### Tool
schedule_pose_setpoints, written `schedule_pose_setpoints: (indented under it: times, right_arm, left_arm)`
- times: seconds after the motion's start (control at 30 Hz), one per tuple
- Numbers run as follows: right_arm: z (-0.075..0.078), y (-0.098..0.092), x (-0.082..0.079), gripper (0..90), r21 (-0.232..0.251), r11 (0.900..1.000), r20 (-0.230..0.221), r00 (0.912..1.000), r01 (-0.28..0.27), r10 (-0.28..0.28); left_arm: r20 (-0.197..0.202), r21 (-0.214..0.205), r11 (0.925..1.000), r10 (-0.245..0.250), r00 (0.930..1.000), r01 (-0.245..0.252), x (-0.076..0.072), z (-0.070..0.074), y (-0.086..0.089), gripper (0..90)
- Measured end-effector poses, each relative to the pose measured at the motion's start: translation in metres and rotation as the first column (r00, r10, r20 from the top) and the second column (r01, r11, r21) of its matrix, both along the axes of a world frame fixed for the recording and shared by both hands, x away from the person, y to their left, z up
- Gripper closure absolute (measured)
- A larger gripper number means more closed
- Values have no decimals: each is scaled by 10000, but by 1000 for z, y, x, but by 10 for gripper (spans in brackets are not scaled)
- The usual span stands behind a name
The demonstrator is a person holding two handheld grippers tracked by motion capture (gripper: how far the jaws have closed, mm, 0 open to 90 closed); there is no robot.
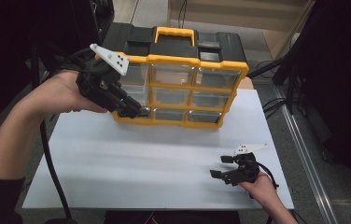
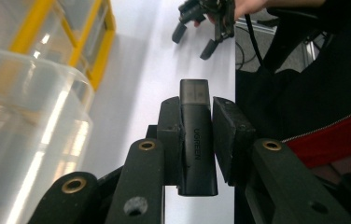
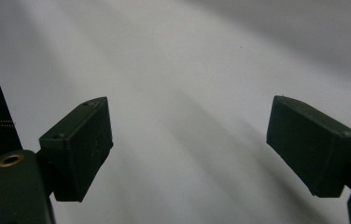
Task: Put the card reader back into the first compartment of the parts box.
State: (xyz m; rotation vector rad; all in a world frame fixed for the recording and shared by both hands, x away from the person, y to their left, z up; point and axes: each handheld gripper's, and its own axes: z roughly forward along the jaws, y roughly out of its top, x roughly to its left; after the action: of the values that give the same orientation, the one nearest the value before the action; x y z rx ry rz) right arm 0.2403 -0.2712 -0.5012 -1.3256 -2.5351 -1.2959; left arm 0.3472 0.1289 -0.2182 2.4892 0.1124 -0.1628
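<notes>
Left hand-held gripper clamped on a black UGREEN adapter beside the yellow drawer organizer, probably the bottom-left drawer; keep it square and release low inside; right hand-held gripper idles, jaws apart, over the white surface.

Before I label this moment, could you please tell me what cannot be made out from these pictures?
- High view: the left tool covers the bottom-left drawer of the yellow organizer; the held thing is hidden.
- Left gripper view: the UGREEN adapter has its lower end cut off by the pads; the clear drawer is blurred, its contents unreadable.
- Right gripper view: the open right tool faces the bare white table.
</notes>
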Motion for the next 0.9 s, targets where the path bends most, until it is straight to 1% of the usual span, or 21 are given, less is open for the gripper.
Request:
schedule_pose_setpoints:
  times: [0.1,0.2,0.23,0.33,0.5,0.57,0.63,0.67,0.73,0.8,0.83,0.87,0.9]
  right_arm:
    - [0,0,0,125,8,10000,0,10000,-4,4]
    - [0,0,0,126,13,10000,-19,10000,-6,6]
    - [0,0,0,125,7,10000,-2,10000,-3,3]
    - [0,0,0,125,3,10000,-16,10000,-9,9]
    - [0,0,1,125,-8,10000,-40,10000,-40,40]
    - [0,1,1,125,-3,10000,-36,10000,-43,43]
    - [0,1,1,125,-2,10000,-30,10000,-47,47]
    - [0,1,1,125,-2,10000,-30,10000,-47,47]
    - [0,1,1,125,-4,10000,-48,10000,-39,39]
    - [-1,1,1,125,0,10000,-25,10000,-50,50]
    - [-1,1,1,125,13,10000,-32,10000,-50,50]
    - [-1,1,1,125,12,10000,7,10000,-72,72]
    - [0,1,1,125,14,10000,-5,10000,-69,69]
  left_arm:
    - [4,-143,9999,74,10000,-74,4,11,2,753]
    - [-11,-161,9998,114,9999,-114,8,19,4,753]
    - [84,-106,9998,145,9999,-144,10,21,4,753]
    - [126,68,9994,330,9994,-331,14,29,6,753]
    - [274,18,9985,547,9981,-548,20,42,9,753]
    - [438,31,9973,731,9964,-733,23,47,10,753]
    - [778,-11,9961,884,9930,-886,28,50,11,753]
    - [778,-11,9961,884,9930,-886,28,50,11,753]
    - [905,69,9950,990,9910,-1000,31,52,11,753]
    - [868,0,9938,1106,9901,-1110,35,52,10,753]
    - [940,10,9934,1142,9890,-1148,37,53,10,753]
    - [911,29,9924,1219,9884,-1227,39,53,9,752]
    - [971,40,9898,1412,9852,-1423,44,52,8,752]
